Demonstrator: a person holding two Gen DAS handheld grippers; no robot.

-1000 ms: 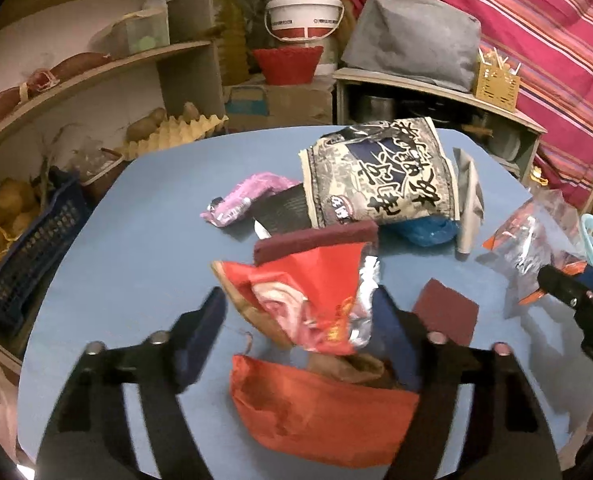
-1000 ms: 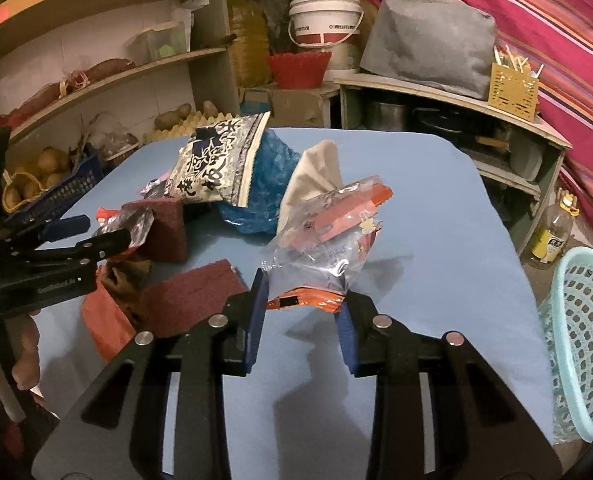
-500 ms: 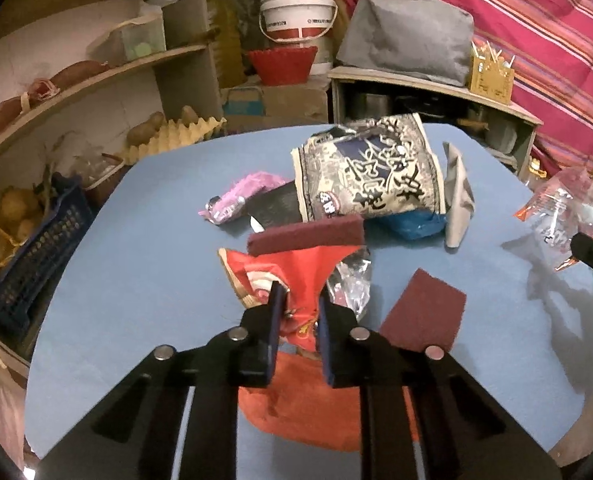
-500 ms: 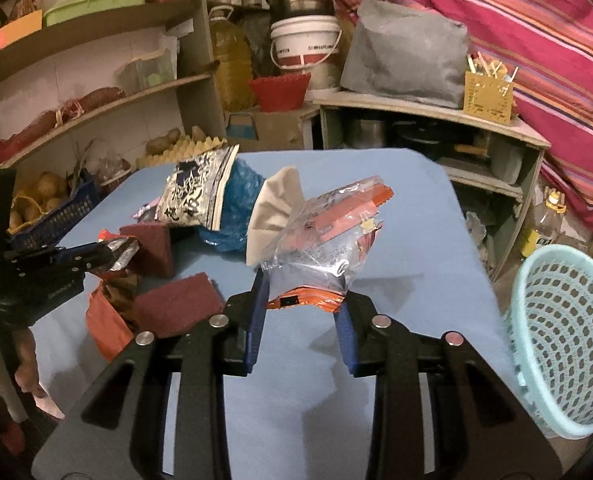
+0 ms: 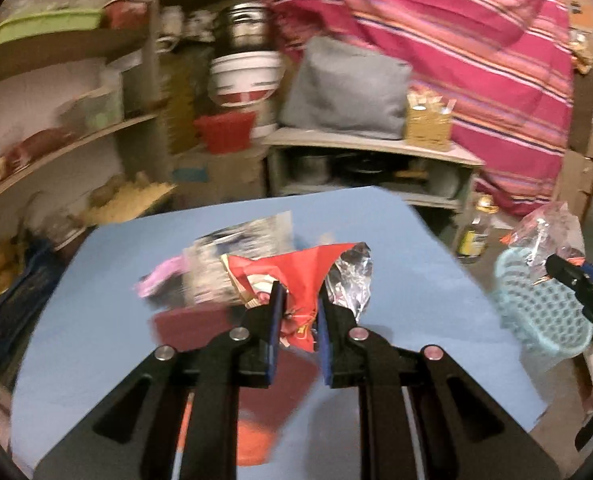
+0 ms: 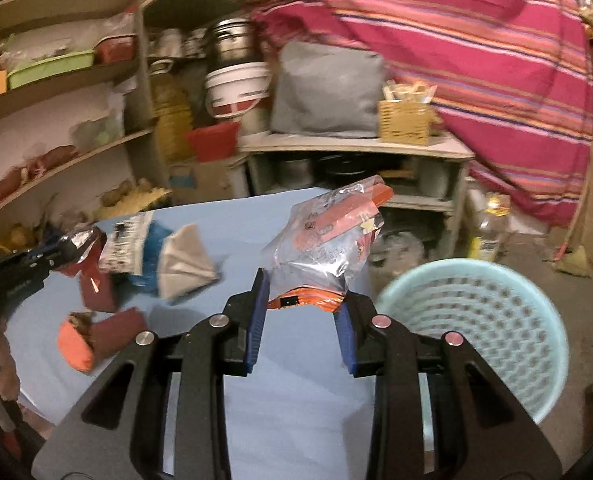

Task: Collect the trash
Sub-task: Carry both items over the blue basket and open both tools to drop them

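Note:
My left gripper (image 5: 298, 300) is shut on a red foil snack wrapper (image 5: 302, 268), lifted off the blue table (image 5: 396, 240). My right gripper (image 6: 302, 290) is shut on a clear bag with orange print (image 6: 328, 244), held up near the table's right edge. A light blue mesh basket (image 6: 476, 320) stands on the floor just right of that bag. In the left wrist view the same basket (image 5: 544, 316) sits at far right with my right gripper (image 5: 556, 268) over it. More trash lies on the table: a black-and-white bag (image 6: 126, 248), a blue wrapper (image 6: 148, 280), a pink wrapper (image 5: 160, 276).
Maroon scouring pads (image 6: 116, 328) and an orange bag (image 6: 74, 344) lie near the table's front left. Shelves with produce (image 6: 56, 160) stand left, a low cupboard (image 6: 356, 168) with a grey cushion behind. A bottle (image 6: 488, 228) stands on the floor beside the basket.
My left gripper closed on the red wrapper and lifted it off the pile. My right gripper carried the clear bag up and to the right, toward the basket.

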